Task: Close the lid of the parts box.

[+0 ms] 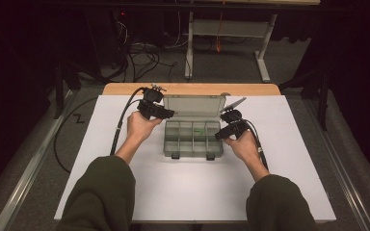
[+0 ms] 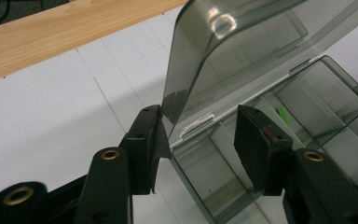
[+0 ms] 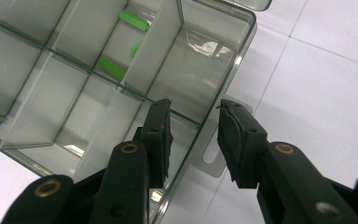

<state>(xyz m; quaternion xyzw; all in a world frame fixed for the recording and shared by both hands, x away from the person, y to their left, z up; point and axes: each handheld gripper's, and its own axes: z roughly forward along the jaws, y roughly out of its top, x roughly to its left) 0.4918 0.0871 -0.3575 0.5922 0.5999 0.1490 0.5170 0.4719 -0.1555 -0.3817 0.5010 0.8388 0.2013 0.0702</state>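
While straddling the box [image 3: 121, 70] wall, right tongs [image 3: 193, 140] gape, seemingly unpressed; left tongs [image 2: 200, 140] half-open around lid [image 2: 223, 51] edge.

Dark olive sleeves [image 1: 103, 192]; each black tool [image 1: 155, 108] has brass-ringed screw holes and a black cable [image 1: 123, 120]
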